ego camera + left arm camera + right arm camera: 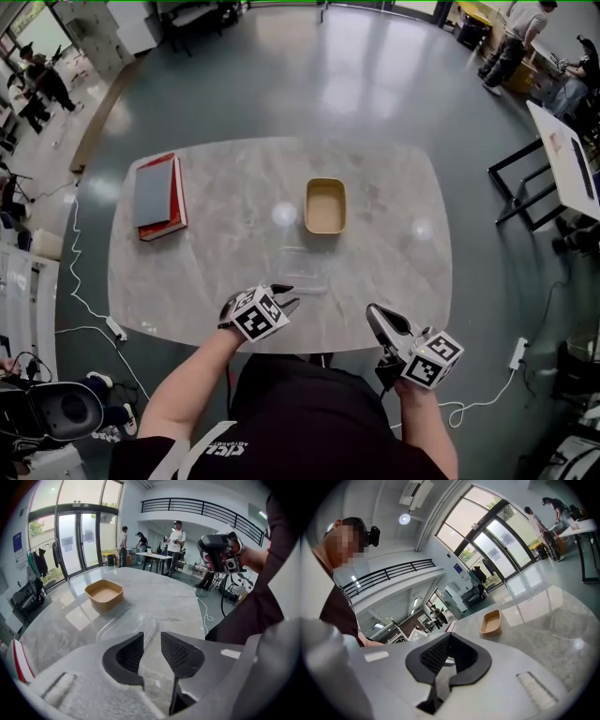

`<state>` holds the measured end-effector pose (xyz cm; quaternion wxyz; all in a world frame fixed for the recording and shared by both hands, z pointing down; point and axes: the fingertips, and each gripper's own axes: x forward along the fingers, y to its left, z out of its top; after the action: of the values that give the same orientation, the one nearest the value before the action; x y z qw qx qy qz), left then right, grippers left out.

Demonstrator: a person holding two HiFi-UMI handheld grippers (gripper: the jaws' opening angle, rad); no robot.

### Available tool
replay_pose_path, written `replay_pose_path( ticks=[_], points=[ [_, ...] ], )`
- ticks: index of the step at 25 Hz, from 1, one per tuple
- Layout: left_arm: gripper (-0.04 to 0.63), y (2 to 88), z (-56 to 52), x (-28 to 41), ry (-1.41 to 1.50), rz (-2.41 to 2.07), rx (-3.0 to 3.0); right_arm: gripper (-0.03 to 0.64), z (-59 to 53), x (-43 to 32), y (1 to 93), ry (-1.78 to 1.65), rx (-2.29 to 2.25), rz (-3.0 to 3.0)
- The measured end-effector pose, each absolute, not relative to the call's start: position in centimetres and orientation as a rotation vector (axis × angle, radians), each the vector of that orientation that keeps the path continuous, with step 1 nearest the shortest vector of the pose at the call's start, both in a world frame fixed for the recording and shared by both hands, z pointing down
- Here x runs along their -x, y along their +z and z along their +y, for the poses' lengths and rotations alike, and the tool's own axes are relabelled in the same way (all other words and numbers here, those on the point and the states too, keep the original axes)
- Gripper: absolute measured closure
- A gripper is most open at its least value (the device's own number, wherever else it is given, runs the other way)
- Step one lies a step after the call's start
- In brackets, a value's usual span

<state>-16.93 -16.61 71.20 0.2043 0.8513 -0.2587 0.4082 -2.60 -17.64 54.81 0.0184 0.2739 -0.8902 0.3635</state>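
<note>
My left gripper (pixel 289 298) (pixel 152 637) hovers low over the marble table (pixel 225 281) near its front edge, jaws a narrow gap apart with nothing between them. Just ahead of it lies a clear plastic lid (pixel 305 270) (pixel 126 625), flat on the table. Beyond the lid stands an empty tan container (pixel 325 205) (pixel 104 594) (pixel 491 622). My right gripper (pixel 373 312) (pixel 450 637) is held off the table's front right edge, tips together and empty; it also shows in the left gripper view (pixel 220 550).
A grey book on a red book (pixel 157 195) lies at the table's left end. A white table (pixel 567 159) stands at the right. Cables and a power strip (pixel 117 328) lie on the floor. People stand far off.
</note>
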Motion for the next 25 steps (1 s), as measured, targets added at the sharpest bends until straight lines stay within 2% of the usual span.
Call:
replay_pose_path(
  ticks=[25],
  points=[
    [0.457, 78.5, -17.2, 16.4, 1.519, -0.444, -2.334, 0.615, -16.6, -1.9, 55.9, 1.171, -1.011, -2.692]
  ],
)
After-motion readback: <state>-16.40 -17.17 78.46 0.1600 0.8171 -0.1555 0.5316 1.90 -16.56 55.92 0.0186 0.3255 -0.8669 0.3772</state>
